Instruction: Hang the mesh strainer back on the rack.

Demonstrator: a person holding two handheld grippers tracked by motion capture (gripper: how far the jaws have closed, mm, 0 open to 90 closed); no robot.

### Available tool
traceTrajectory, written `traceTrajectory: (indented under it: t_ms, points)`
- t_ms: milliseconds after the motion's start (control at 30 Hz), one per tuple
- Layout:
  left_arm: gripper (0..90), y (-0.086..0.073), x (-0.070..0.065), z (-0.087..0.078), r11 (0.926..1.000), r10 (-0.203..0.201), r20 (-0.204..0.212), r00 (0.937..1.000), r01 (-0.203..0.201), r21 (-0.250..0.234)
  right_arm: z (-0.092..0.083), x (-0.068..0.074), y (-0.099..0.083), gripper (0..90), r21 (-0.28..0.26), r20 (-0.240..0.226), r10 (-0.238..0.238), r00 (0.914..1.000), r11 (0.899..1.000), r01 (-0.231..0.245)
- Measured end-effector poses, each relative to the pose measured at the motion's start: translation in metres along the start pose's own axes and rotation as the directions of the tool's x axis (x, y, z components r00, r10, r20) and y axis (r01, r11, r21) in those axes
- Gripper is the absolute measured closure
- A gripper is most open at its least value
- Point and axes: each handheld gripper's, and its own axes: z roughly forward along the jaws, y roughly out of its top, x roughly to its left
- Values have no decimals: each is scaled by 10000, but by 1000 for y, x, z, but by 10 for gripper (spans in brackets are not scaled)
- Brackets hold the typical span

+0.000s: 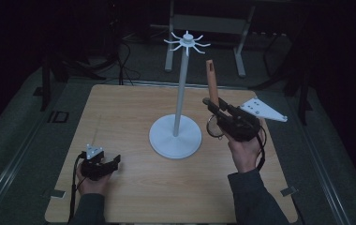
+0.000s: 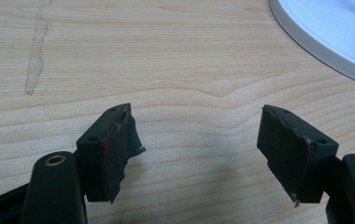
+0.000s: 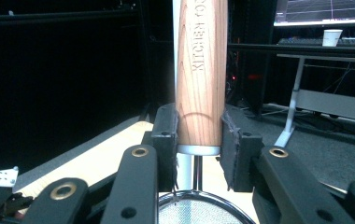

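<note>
High view: a white stand [image 1: 175,132] with a round base, a thin pole and a ring of hooks on top sits mid-table [image 1: 120,197]. Right of the base, the right gripper [image 1: 212,107] is raised off the table and clamps the wooden handle of a small strainer [image 1: 212,82]. The handle points up, beside the pole; the mesh ring hangs below the jaws, near the base rim. Left gripper [image 1: 115,162] rests low, left of the base and nearer the person, well apart from it.

Left gripper view: left gripper [image 2: 199,154] jaws spread wide, nothing between them, bare wood below. Edge of the stand base [image 2: 325,32] at upper right.

Right gripper view: right gripper [image 3: 199,149] jaws pressed on both sides of the strainer handle [image 3: 201,70], upright, just above its metal collar. Mesh ring [image 3: 199,210] below. White pole directly behind the handle.
</note>
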Motion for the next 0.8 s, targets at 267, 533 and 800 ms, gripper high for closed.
traceTrajectory:
  t_ms: [267, 533, 800]
  points:
    - [278, 0, 0, 0, 10000, 6, 7, 10000, -6, -1, -1, 4, 6, 694, -279, -119, -99, 9999, 9996, 95]
    - [278, 0, 0, 0, 10000, -10, 15, 10000, 10, -7, -1, 6, 11, 694, -603, -258, -52, 9997, 9982, 36]
    - [277, 0, 0, 0, 10000, -3, 4, 10000, 3, -10, 6, 4, 15, 694, -722, -574, 196, 9982, 9971, -238]
